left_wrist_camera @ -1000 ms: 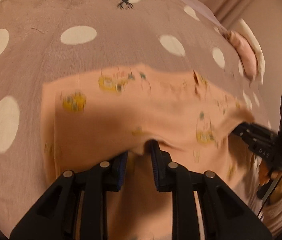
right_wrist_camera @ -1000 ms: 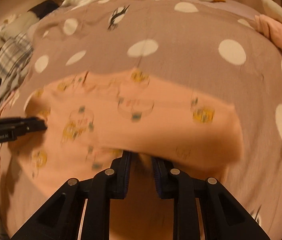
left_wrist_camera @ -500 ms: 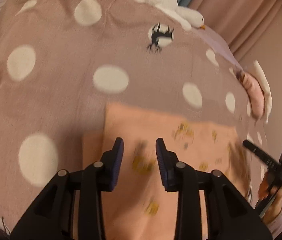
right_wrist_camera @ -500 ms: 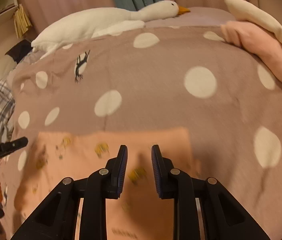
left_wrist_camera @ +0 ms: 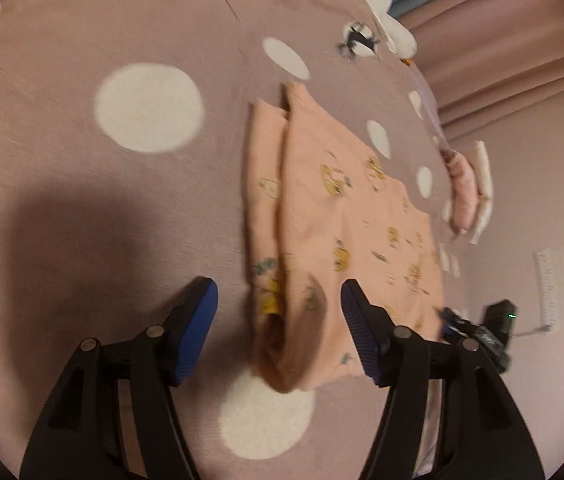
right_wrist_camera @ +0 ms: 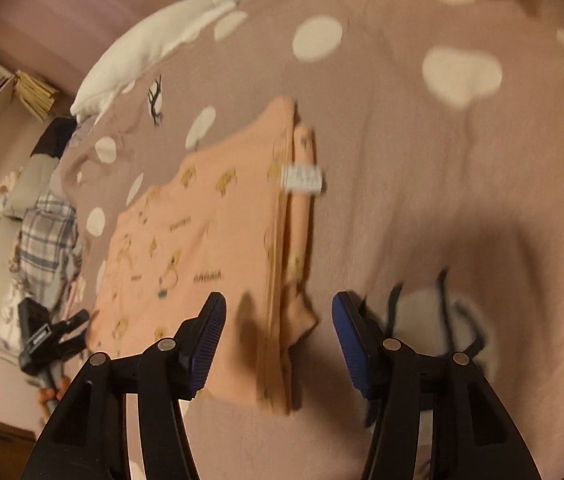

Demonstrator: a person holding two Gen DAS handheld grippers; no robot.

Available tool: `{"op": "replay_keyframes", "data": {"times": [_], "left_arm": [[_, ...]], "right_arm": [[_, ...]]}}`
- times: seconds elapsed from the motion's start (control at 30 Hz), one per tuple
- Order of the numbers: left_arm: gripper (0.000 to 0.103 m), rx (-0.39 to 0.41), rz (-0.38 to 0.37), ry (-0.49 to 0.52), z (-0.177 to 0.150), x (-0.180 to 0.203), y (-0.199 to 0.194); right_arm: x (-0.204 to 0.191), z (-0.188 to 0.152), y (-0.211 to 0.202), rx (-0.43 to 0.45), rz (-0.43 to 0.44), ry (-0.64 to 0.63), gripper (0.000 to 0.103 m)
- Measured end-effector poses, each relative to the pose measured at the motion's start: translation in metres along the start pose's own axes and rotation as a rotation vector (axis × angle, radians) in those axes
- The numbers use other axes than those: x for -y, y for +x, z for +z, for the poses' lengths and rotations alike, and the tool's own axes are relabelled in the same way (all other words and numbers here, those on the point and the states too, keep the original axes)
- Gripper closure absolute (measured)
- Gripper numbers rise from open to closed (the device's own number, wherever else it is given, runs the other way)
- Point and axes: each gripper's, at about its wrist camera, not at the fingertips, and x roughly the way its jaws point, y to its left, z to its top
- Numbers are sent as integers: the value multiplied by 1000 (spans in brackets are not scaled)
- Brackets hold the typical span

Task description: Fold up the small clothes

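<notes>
Matte black left gripper: 2 angular arms with triangular cut-outs, silver screw heads at the joints, 2 blue ribbed pads. Same build on the right gripper: black plastic, silver screws, blue ribbed pads. Small green light on the far black housing in the left wrist view.

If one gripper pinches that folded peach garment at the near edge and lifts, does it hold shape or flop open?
Probably flops: the garment is thin cloth, its layers loosely stacked and already offset at the edge. Likely light. On the soft bedspread a push would probably bunch it rather than slide it. Both grippers are open, straddling opposite edges.
</notes>
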Motion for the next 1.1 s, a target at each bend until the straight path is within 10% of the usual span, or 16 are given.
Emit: {"op": "replay_keyframes", "data": {"times": [0.3, 0.5, 0.87, 1.1], "left_arm": [[34, -87, -182, -76, 18, 21, 44], [94, -84, -55, -64, 14, 28, 49], [94, -29, -128, -33, -22, 44, 5], [94, -86, -114, -38, -99, 31, -29]], "right_arm": [[-13, 8, 26, 27, 55, 10, 46], [-21, 8, 36, 24, 31, -24, 83], [-32, -9, -2, 33, 103, -19, 87], [-34, -58, -28, -60, 66, -58, 87]]}}
